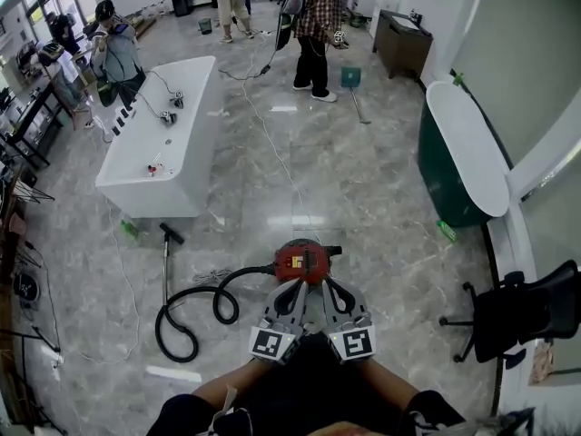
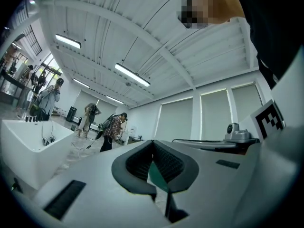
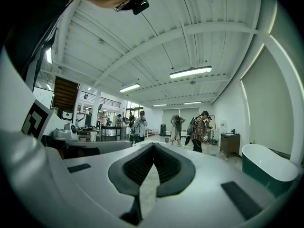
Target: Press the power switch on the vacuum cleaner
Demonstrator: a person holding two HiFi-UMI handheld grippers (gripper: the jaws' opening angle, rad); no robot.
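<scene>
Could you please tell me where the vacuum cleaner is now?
In the head view the vacuum cleaner sits on the floor, lower centre, just ahead of the left gripper and right gripper, its hose looping leftward.

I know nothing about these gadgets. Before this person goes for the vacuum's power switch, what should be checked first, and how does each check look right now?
1. Vacuum cleaner found: on the floor just ahead of both grippers. Ok.
2. Power switch picked out: too small to make out on the red body. Cannot tell.
3. Left gripper free: shut, nothing between its jaws. Ok.
4. Right gripper free: shut, nothing between its jaws. Ok.
5. Aim: both gripper views show the room and ceiling, not the vacuum cleaner. Not ok.
6. Path clear: the hose trails off to the left, and the person in plaid stands far across the room. Ok.
</scene>
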